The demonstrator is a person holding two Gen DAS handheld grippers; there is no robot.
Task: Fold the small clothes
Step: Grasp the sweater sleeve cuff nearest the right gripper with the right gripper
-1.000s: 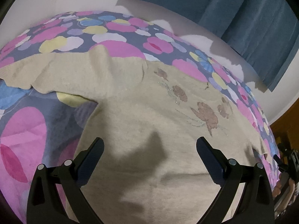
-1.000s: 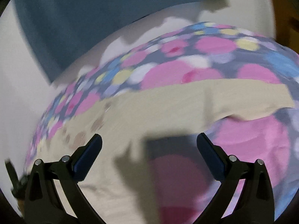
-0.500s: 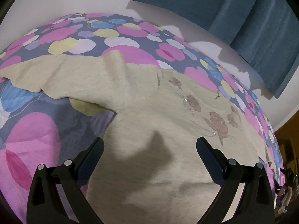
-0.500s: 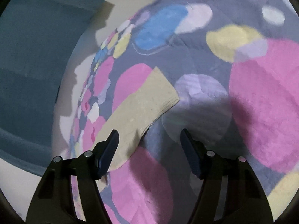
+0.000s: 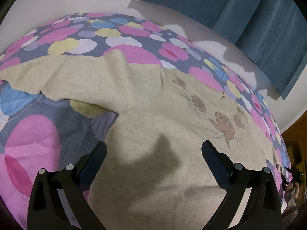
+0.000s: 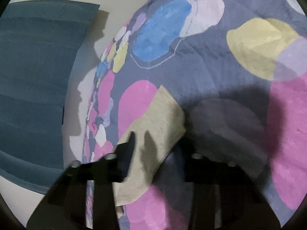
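One spotted bedspread [image 5: 34, 134], teal curtain [image 5: 249, 9]

My right claw [image 6: 151, 151] sits low over the end of a beige knit sleeve [image 6: 159, 126], one finger on each side of it. The picture is smeared here, so I can't say whether the fingers [image 6: 128, 151] have pinched the cloth. The sleeve lies on a grey bedspread [image 6: 220, 63] with pink, blue and yellow blotches. A teal curtain [image 6: 36, 80] hangs at the left.
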